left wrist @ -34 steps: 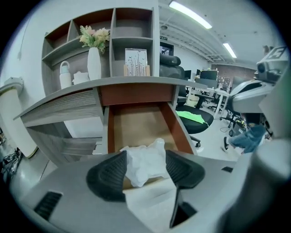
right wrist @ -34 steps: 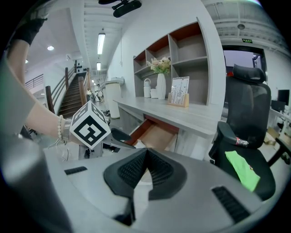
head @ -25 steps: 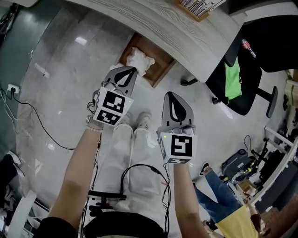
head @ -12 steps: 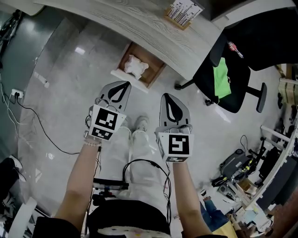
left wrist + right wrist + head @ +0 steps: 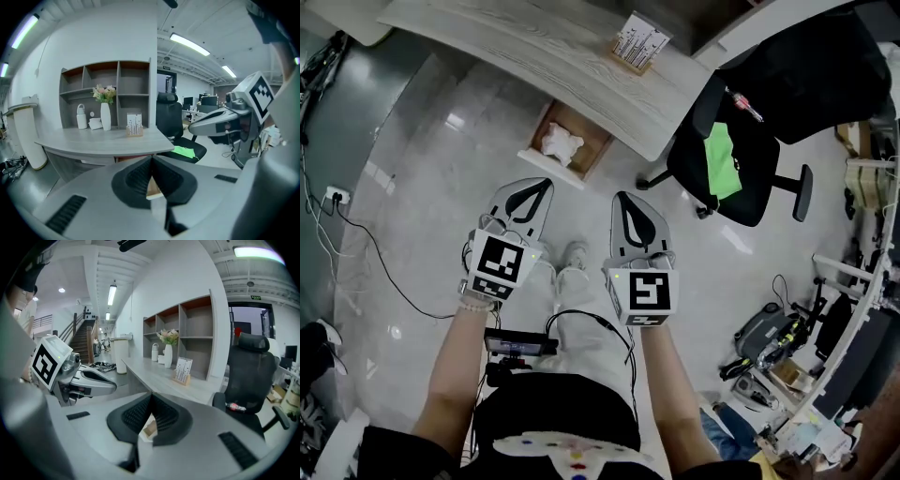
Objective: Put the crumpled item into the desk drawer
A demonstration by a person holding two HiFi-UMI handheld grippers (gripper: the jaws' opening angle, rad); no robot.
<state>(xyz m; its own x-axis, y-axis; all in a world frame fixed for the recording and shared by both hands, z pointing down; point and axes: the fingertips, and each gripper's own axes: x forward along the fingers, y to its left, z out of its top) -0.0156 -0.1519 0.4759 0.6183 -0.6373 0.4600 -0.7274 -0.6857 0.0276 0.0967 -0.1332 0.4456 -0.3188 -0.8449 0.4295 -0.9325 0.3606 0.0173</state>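
There are two claws, the left claw [image 5: 545, 183] and the right claw [image 5: 623, 198], plus one tabletop [image 5: 525, 42], one open drawer [image 5: 599, 150], one crumpled item [image 5: 560, 143], one black office chair [image 5: 750, 141] and one card stand [image 5: 638, 44].

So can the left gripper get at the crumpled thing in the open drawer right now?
Probably yes. The drawer stands open beyond the desk edge, the crumpled item lies uncovered in it, and nothing sits between it and the left gripper, though that gripper is shut and must open first.
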